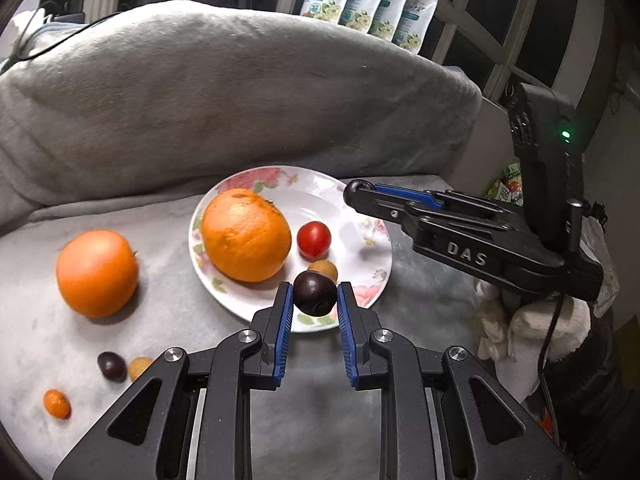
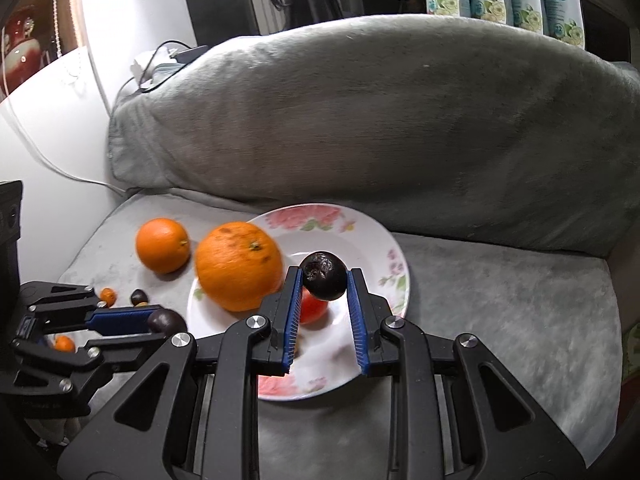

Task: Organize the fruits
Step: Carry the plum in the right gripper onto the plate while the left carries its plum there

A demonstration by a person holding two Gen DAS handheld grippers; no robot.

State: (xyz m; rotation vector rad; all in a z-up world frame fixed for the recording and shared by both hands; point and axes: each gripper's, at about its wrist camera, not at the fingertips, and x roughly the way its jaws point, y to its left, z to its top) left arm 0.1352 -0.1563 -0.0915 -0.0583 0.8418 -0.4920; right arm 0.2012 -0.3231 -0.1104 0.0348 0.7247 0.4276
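Observation:
A floral white plate [image 1: 352, 208] [image 2: 360, 232] sits on a grey cushion and holds a large orange [image 1: 246, 235] [image 2: 239, 266], a red tomato [image 1: 314, 239] [image 2: 314, 306] and a small tan fruit [image 1: 324, 269]. My left gripper [image 1: 314, 298] is shut on a dark plum [image 1: 315, 294] over the plate's near edge; it also shows in the right wrist view [image 2: 166, 321]. My right gripper [image 2: 323, 280] is shut on another dark plum [image 2: 324, 275] above the plate; it shows from the side in the left wrist view [image 1: 356, 192].
On the cushion left of the plate lie a second orange [image 1: 97, 273] [image 2: 162, 245], a small dark plum [image 1: 111, 366], a tan fruit [image 1: 138, 368] and a small kumquat [image 1: 57, 403]. A big grey pillow [image 1: 224, 100] rises behind. A white wall stands at the left.

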